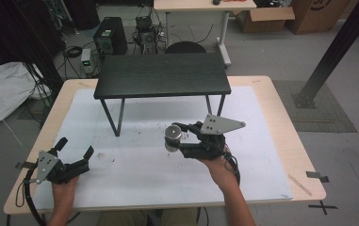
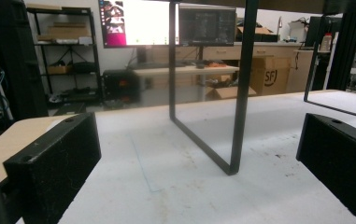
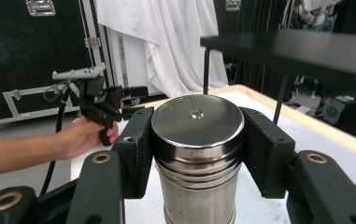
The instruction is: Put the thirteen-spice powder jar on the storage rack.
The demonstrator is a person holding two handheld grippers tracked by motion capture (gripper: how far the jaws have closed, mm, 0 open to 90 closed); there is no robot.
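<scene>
Here I have the right hand-held gripper (image 1: 176,136) clamped on the shiny cylindrical steel canister (image 1: 172,137), its two black jaws pressing the ribbed wall just under the flat lid (image 3: 196,120), and the canister hangs upright above the white mat (image 1: 134,165) that covers the pale wooden tabletop (image 1: 281,101), in front of the small black metal-legged side table (image 1: 162,75) standing on it. My left hand-held gripper (image 1: 76,149) sits low over the near left part of the mat, its jaws spread wide with nothing between them, looking toward one thin black leg (image 2: 238,93) of that side table.
</scene>
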